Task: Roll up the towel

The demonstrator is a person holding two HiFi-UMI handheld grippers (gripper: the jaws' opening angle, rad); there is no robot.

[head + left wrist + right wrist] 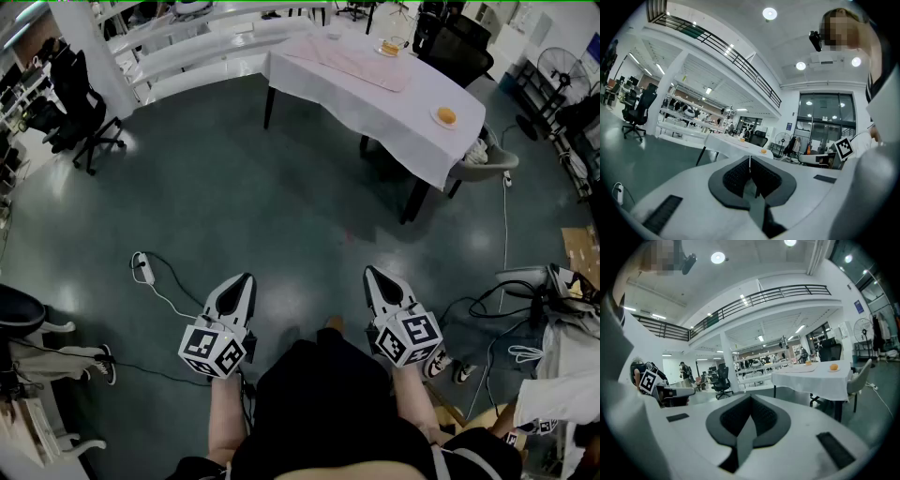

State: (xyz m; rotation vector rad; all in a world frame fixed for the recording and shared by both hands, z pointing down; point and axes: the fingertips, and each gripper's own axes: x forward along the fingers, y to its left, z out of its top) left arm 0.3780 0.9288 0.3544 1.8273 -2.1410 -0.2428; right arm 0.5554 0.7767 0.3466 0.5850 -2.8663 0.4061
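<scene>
A pale pink towel (352, 62) lies flat on a table draped in a white cloth (412, 112), far ahead at the top of the head view. From the right gripper view the towel (806, 370) is a thin strip on that table. I hold both grippers low over the dark floor, well short of the table. My left gripper (246, 277) is shut with nothing in it. My right gripper (370, 273) is shut and empty too. In each gripper view the jaws meet, left gripper (750, 158), right gripper (751, 396).
On the table stand a plate with an orange thing (446, 116) and a glass dish (389, 47). A grey chair (483, 161) sits at its right end, a black office chair (80, 108) at left. Cables and a power strip (142, 267) lie on the floor. White benches (202, 56) stand behind.
</scene>
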